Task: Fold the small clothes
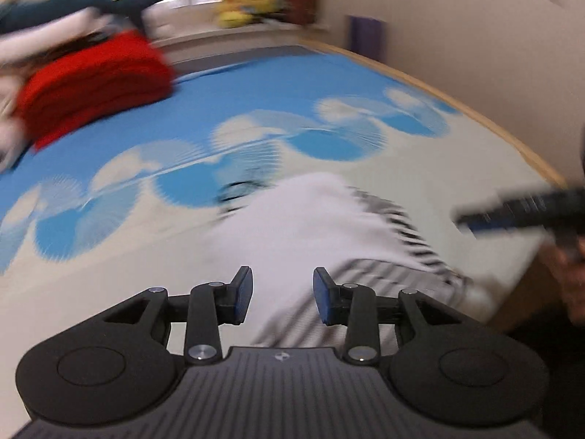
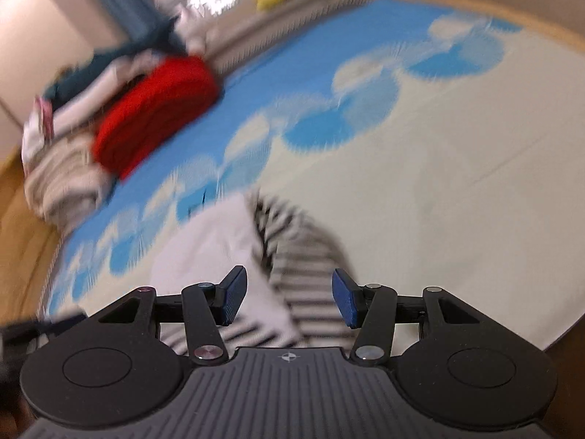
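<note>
A small white garment with black-and-white striped parts point(image 1: 321, 226) lies on the blue and cream patterned sheet point(image 1: 256, 87), near its front edge. My left gripper point(image 1: 283, 294) is open and empty, above the garment's near part. My right gripper point(image 2: 289, 298) is open and empty, above the same garment point(image 2: 226, 241), over the border of its white and striped parts. The right gripper also shows in the left wrist view point(image 1: 519, 212) at the right, blurred. Both views are blurred by motion.
A red folded cloth point(image 1: 95, 84) and a pile of other clothes point(image 2: 69, 109) lie at the sheet's far left. Yellow objects point(image 1: 245, 7) sit by the window. A wall point(image 1: 475, 36) runs along the right side. Wood floor point(image 2: 22, 226) shows left of the bed.
</note>
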Available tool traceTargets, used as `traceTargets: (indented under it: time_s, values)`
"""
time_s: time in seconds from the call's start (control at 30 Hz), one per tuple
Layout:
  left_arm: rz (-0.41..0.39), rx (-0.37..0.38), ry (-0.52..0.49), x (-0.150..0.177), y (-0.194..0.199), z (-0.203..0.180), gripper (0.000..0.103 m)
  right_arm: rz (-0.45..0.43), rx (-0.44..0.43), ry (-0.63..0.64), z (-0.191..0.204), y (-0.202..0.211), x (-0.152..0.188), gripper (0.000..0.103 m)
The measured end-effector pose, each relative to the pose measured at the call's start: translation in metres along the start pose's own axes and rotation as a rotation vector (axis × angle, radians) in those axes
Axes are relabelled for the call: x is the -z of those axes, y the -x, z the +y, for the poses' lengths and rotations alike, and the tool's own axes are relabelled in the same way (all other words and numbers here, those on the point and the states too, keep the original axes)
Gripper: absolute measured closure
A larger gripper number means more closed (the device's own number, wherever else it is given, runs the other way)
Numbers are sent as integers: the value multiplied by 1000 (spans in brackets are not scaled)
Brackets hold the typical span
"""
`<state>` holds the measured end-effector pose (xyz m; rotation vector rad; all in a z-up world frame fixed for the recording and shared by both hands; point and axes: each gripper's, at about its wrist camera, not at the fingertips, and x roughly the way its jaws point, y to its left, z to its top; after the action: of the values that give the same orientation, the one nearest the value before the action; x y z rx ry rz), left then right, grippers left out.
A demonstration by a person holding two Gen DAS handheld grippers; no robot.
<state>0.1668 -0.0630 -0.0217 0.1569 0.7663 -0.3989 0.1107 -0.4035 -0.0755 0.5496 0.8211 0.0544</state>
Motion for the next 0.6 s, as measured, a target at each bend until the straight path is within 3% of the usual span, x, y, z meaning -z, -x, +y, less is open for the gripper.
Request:
traceTargets:
  time_s: [0.03, 0.1, 0.13, 0.2, 0.33, 0.43, 0.47, 0.53, 0.6]
  values:
    - [-12, -1, 64, 10, -3, 18, 63, 29, 13, 12, 3, -7, 3, 49]
    - [62, -4, 228, 9, -7, 43, 63, 66, 51, 42, 7, -17, 9, 49]
    - [31, 28, 260, 10, -2, 48, 63, 81, 69, 57, 9, -21, 12, 49]
    - [18, 33, 250, 8, 0, 50, 61, 118, 88, 78, 10, -29, 17, 49]
    - [119, 73, 268, 12, -17, 40, 61, 224, 72, 136, 12, -43, 33, 49]
    - [130, 80, 217, 13, -23, 23, 60, 256, 98, 246, 23, -48, 42, 51]
    - [130, 82, 213, 13, -26, 19, 57, 259, 98, 276, 26, -47, 45, 57]
    - [125, 87, 228, 15, -31, 16, 53, 244, 80, 323, 30, -41, 48, 102]
    - [127, 91, 259, 15, -37, 16, 51, 203, 48, 323, 29, -26, 47, 103]
